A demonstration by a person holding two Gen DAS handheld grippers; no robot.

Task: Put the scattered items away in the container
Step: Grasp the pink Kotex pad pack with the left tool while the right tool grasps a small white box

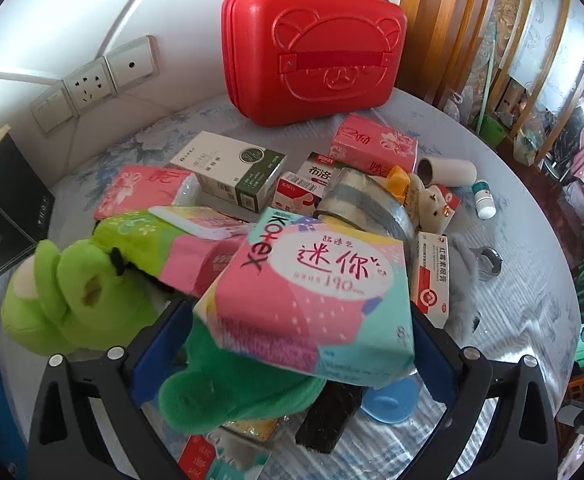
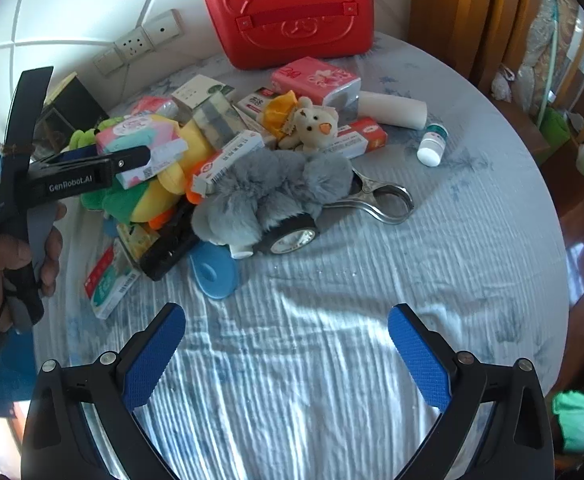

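Observation:
A red hard case (image 1: pixel 311 52) (image 2: pixel 288 12) with a bear embossed on it stands closed at the back of the cloth-covered table (image 2: pixel 331 360). In front of it lies a heap of scattered items. My left gripper (image 1: pixel 297 308) (image 2: pixel 132 158) is down on the heap, its blue pads on either side of a pink and teal Kotex pack (image 1: pixel 311 288) (image 2: pixel 132 136). The jaws stand wide and I see no firm squeeze on the pack. My right gripper (image 2: pixel 288 312) hangs open over bare cloth in front of the heap, nothing between its fingers.
The heap holds a green frog plush (image 1: pixel 76 292), pink tissue packs (image 1: pixel 371 144), a tape roll (image 1: pixel 355 200), a small bear (image 2: pixel 311 124), a grey fluffy toy (image 2: pixel 272 188), medicine boxes, a white bottle (image 2: pixel 431 144) and a metal tool (image 2: pixel 383 200). A hand (image 2: pixel 12 256) holds the left gripper.

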